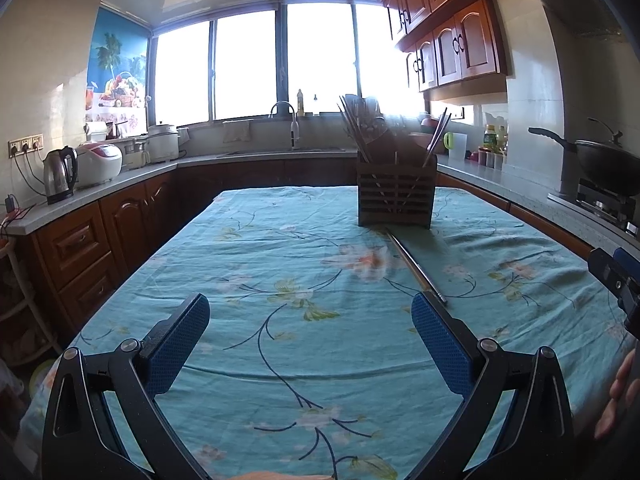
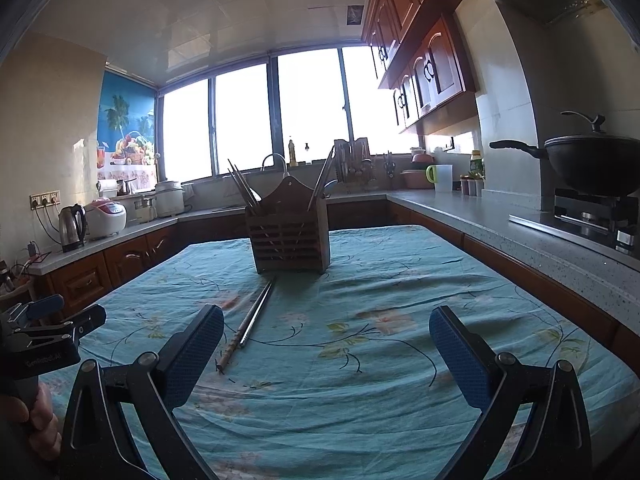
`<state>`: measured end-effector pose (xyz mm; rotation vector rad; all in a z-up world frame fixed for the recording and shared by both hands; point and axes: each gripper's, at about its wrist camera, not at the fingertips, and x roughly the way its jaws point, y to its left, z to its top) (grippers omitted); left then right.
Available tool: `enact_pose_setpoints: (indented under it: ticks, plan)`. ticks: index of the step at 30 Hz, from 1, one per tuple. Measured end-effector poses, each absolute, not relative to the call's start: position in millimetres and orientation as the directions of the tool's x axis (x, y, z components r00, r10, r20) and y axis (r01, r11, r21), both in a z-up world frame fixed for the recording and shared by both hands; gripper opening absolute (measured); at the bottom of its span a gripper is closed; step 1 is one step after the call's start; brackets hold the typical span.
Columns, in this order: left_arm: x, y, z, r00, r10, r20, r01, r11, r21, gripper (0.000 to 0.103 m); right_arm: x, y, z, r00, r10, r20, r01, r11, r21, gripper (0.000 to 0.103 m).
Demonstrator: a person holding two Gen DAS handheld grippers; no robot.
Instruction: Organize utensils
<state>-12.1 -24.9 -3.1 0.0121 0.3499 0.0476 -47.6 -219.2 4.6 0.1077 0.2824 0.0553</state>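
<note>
A brown slatted wooden utensil holder (image 1: 395, 194) stands upright on the table's far half, with chopsticks leaning in its left and right compartments; it also shows in the right wrist view (image 2: 289, 236). A pair of chopsticks (image 1: 416, 268) lies flat on the cloth in front of the holder, also seen in the right wrist view (image 2: 250, 322). My left gripper (image 1: 310, 320) is open and empty, low over the cloth, left of the chopsticks. My right gripper (image 2: 326, 334) is open and empty, with the chopsticks beside its left finger (image 2: 196, 350).
The table wears a teal floral cloth (image 1: 280, 280). Kitchen counters surround it: a kettle (image 1: 60, 174) and rice cooker (image 1: 98, 164) at left, a sink (image 1: 284, 114) under the window, a wok on the stove (image 2: 592, 168) at right.
</note>
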Motion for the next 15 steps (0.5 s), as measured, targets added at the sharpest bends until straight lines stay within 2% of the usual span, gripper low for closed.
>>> enact_pose_setpoints:
  ticks: [15]
  plan:
    - [-10.6, -26.5, -3.7, 0.936, 0.052, -0.348, -0.045, 0.999, 0.028, 0.103, -46.9, -218.8, 4.5, 0.960, 0.072, -0.272, -0.041, 0.992, 0.116, 0.103]
